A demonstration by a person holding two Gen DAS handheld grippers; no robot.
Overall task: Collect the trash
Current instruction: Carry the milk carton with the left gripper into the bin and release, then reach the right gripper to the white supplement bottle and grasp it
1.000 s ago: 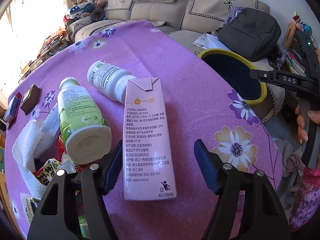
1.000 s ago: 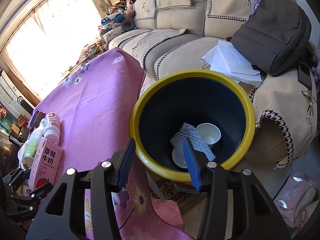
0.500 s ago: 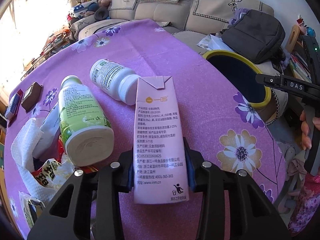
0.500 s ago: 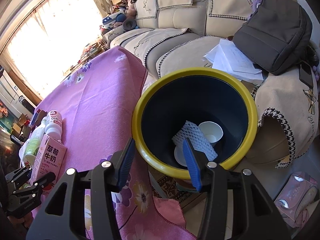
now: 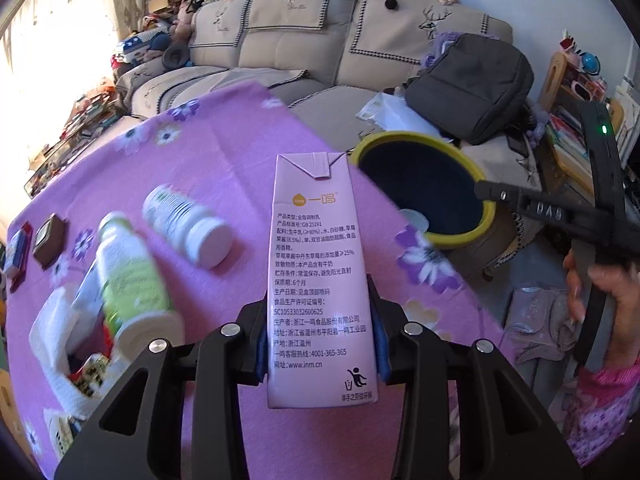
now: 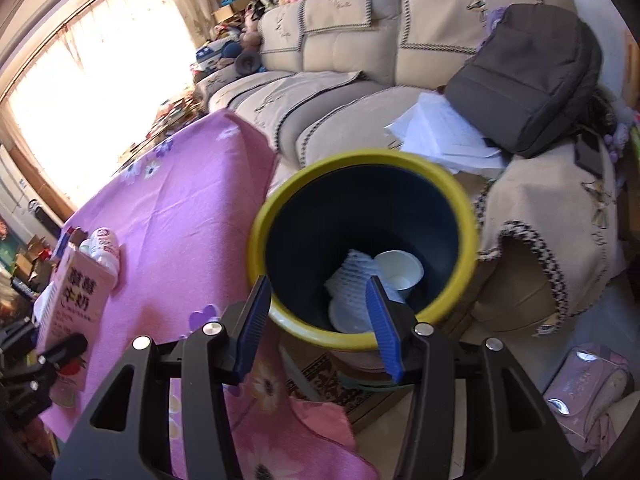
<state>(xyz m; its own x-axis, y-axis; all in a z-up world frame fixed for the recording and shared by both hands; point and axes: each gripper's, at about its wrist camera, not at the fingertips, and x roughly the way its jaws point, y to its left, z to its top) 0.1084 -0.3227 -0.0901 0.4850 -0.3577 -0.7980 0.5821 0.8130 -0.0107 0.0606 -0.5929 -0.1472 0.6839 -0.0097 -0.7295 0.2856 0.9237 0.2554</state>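
My left gripper [image 5: 322, 350] is shut on a pink milk carton [image 5: 318, 276] and holds it lifted above the purple flowered tablecloth [image 5: 224, 168]. The carton also shows at the left of the right wrist view [image 6: 74, 312]. A yellow-rimmed dark bin [image 5: 424, 192] stands beside the table, to the right of the carton. My right gripper [image 6: 316, 328] is open and empty, just above the bin's near rim [image 6: 360, 340]. Inside the bin lie a white foam net [image 6: 352, 276] and a paper cup [image 6: 400, 270].
On the cloth lie a green-labelled bottle [image 5: 132, 280], a white bottle [image 5: 188, 224], crumpled tissue [image 5: 56, 332] and snack wrappers [image 5: 86, 372]. A beige sofa [image 5: 320, 52] with a grey backpack [image 5: 472, 88] stands behind. A pink bag [image 6: 588, 384] lies on the floor.
My left gripper closed on the pink carton and lifted it off the cloth, up and toward the bin. My right gripper stayed open over the bin and shifted slightly.
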